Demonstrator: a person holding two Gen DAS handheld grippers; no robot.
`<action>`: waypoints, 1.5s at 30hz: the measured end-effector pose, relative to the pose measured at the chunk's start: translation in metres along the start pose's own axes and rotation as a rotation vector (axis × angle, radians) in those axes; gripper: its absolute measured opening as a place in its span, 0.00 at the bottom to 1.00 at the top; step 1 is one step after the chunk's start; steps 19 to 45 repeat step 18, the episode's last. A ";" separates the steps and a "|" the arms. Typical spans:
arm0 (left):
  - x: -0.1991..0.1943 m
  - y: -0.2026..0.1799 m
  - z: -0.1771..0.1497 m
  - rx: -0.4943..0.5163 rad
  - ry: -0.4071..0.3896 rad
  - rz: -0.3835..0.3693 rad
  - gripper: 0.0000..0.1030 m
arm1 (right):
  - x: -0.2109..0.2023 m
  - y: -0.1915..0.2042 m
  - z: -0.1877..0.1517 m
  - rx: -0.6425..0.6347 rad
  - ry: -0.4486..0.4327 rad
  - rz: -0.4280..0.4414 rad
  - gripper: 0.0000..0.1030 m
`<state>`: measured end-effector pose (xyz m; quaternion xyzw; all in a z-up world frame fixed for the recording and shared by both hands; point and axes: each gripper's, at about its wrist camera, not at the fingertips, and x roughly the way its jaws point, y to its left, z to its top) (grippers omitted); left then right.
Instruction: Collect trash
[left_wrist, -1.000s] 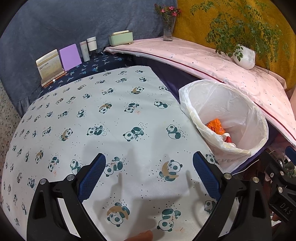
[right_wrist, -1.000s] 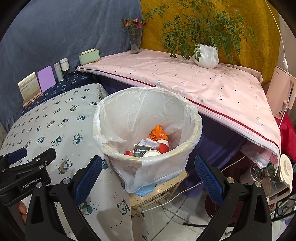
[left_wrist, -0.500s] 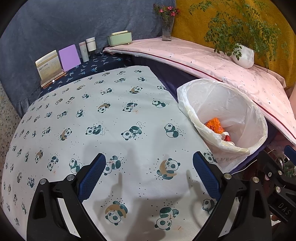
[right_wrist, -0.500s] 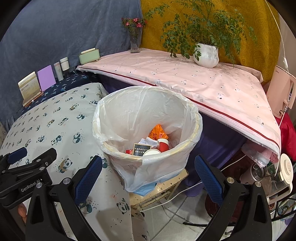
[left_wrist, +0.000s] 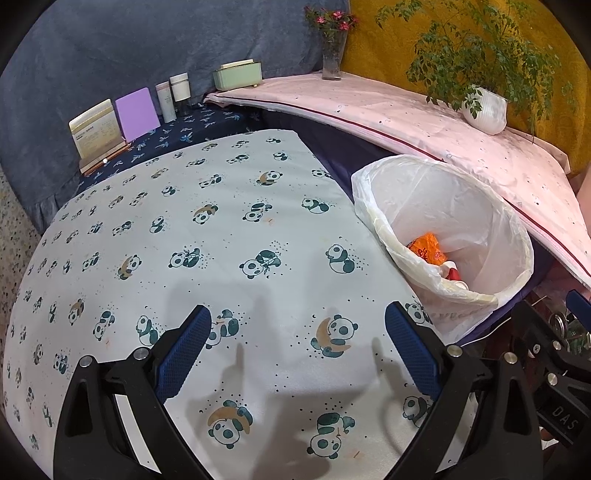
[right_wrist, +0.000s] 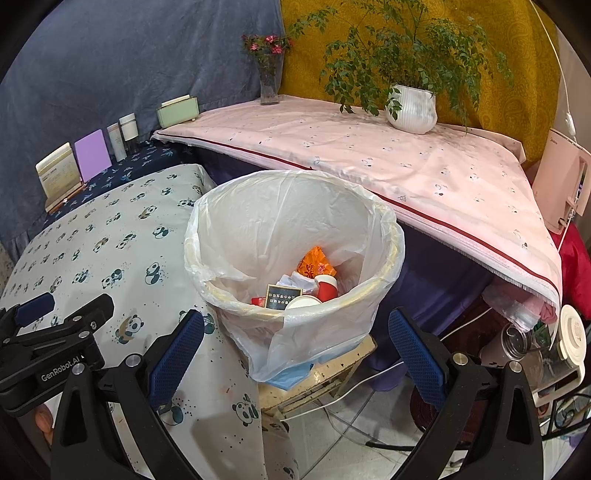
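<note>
Trash sits in the round bin lined with a white plastic bag (right_wrist: 295, 236): orange crinkled wrapper (right_wrist: 316, 263), red paper cup (right_wrist: 327, 288), small black card (right_wrist: 282, 297). Right gripper (right_wrist: 295, 354) jaws wide open, empty, bin centre frame just above them. Left gripper (left_wrist: 297, 350) wide open, empty, over the panda-print cloth (left_wrist: 221, 229); bin at right of frame.

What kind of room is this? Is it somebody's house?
Probably a room in someone's home. There is a table under a panda-print cloth, a potted plant and a vase of flowers on a pink-covered ledge, and a lined trash bin with wrappers and cups inside.
</note>
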<state>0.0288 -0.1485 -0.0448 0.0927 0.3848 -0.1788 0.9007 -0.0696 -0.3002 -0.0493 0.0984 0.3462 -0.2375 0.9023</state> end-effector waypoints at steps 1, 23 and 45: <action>0.000 0.000 0.000 0.002 -0.001 0.000 0.88 | 0.000 0.000 -0.001 0.000 0.000 0.000 0.94; 0.006 -0.001 0.001 -0.005 0.019 -0.021 0.88 | 0.002 0.000 -0.003 0.001 0.003 0.001 0.94; 0.006 -0.001 0.001 -0.005 0.019 -0.021 0.88 | 0.002 0.000 -0.003 0.001 0.003 0.001 0.94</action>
